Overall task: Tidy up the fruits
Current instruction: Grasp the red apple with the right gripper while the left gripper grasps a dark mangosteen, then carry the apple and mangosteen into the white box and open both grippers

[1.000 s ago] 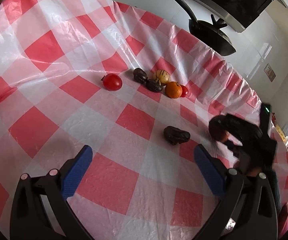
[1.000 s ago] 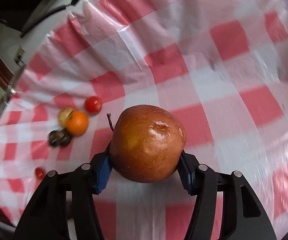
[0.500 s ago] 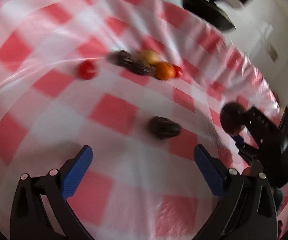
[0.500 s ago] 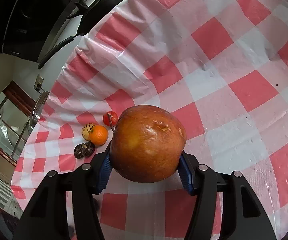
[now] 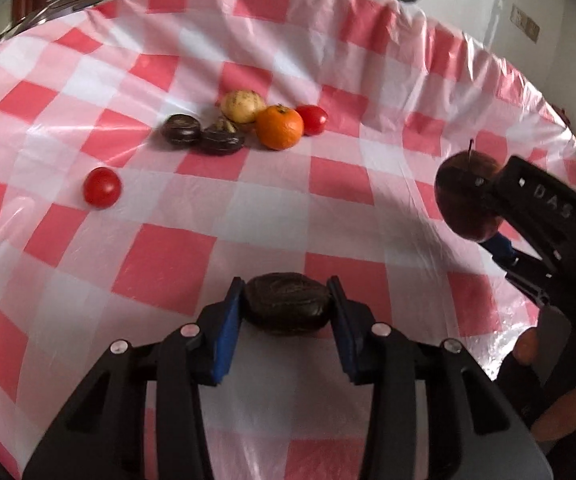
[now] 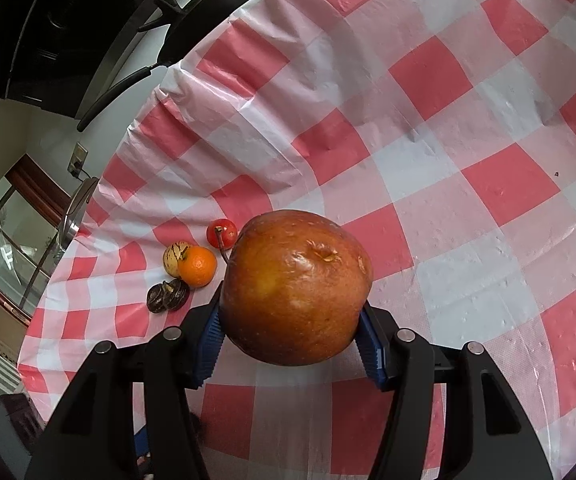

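My left gripper (image 5: 286, 308) is shut on a dark wrinkled fruit (image 5: 286, 304) on the red-and-white checked cloth (image 5: 248, 208). My right gripper (image 6: 292, 336) is shut on a large red-orange apple (image 6: 296, 284) and holds it above the cloth; the apple also shows in the left wrist view (image 5: 468, 196). Farther back lies a cluster: an orange (image 5: 279, 126), a yellow striped fruit (image 5: 243, 105), a red tomato (image 5: 312, 119) and two dark wrinkled fruits (image 5: 202, 134). Another red tomato (image 5: 102, 187) lies alone at the left.
A black pan (image 6: 192, 28) stands beyond the table's far edge by the wall. The cloth's edge (image 5: 528, 80) runs along the back right. A metal lid (image 6: 76, 208) sits off the table at the left.
My left gripper has moved forward and closed on the dark wrinkled fruit that lay ahead of it. My right gripper has kept hold of the apple and lifted it.
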